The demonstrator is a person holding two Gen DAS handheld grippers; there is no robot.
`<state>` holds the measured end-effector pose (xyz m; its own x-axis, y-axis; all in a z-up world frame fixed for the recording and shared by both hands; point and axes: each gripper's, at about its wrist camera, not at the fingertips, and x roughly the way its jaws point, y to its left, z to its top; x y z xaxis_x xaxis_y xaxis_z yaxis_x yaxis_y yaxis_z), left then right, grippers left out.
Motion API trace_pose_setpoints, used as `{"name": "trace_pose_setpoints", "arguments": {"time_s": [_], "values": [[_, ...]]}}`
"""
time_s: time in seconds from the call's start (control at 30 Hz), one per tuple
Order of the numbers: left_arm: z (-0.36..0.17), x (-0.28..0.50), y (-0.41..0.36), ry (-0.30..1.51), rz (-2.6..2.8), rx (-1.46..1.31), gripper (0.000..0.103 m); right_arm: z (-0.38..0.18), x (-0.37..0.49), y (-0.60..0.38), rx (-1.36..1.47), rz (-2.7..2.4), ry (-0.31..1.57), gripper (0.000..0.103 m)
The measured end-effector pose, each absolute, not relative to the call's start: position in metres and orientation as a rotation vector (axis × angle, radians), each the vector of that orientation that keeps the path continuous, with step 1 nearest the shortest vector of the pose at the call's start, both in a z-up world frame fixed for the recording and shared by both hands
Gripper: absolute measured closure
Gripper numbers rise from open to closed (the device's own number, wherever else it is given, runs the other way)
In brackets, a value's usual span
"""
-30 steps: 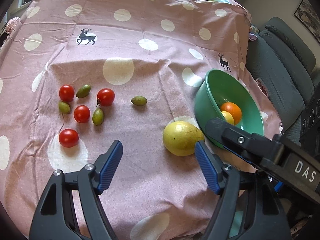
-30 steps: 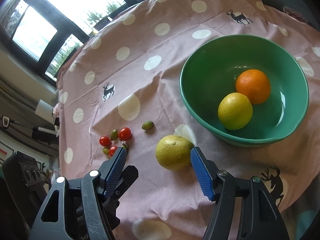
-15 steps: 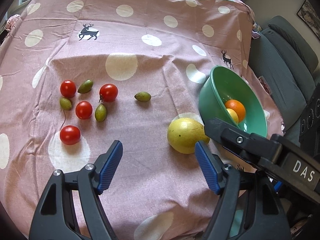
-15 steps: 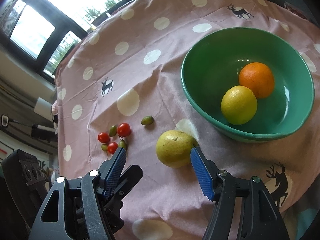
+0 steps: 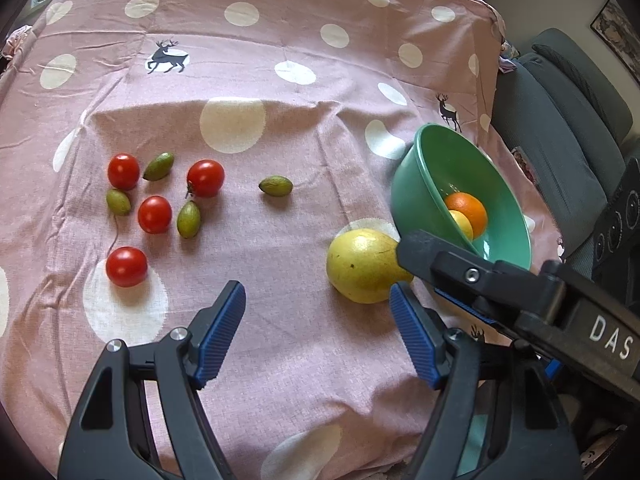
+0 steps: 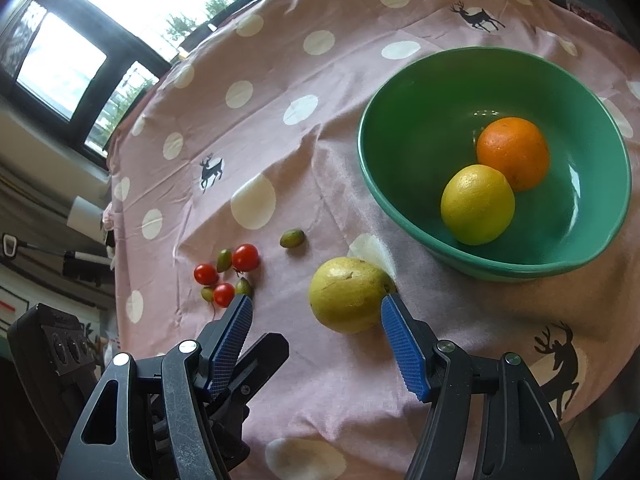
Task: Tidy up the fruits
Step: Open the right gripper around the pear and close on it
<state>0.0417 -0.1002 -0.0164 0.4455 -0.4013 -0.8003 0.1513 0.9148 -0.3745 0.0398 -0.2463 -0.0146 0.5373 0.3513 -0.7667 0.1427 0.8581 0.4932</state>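
Both tongs, left [image 5: 318, 334] and right [image 6: 316, 340], hang released and unmoved since a second ago, the pear [image 6: 350, 294] untouched on the desk beside the bowl [image 6: 404, 92], so sorting has not advanced.

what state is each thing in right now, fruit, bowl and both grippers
left gripper: open, holding nothing
right gripper: open, holding nothing, just short of the pear
pear: lying on the cloth, outside the bowl
green bowl: upright, holding two fruits
orange: in the bowl
lemon: in the bowl, beside the orange
cherry tomatoes: four, loose on the cloth
small green fruits: four, loose on the cloth
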Motion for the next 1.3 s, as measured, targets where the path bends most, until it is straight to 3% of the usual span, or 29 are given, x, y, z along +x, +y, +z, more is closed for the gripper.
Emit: {"name": "trace_pose_setpoints", "arguments": {"time_s": [0.9,1.3], "values": [[-0.05,0.063,-0.128,1.079,-0.488,-0.27,0.03,-0.039,0.063,-0.245,0.489,0.067,1.022,0.035],[-0.054,0.069,-0.127,1.079,-0.572,-0.341,0.043,-0.04,0.07,-0.243,0.456,0.089,0.997,0.035]]}}
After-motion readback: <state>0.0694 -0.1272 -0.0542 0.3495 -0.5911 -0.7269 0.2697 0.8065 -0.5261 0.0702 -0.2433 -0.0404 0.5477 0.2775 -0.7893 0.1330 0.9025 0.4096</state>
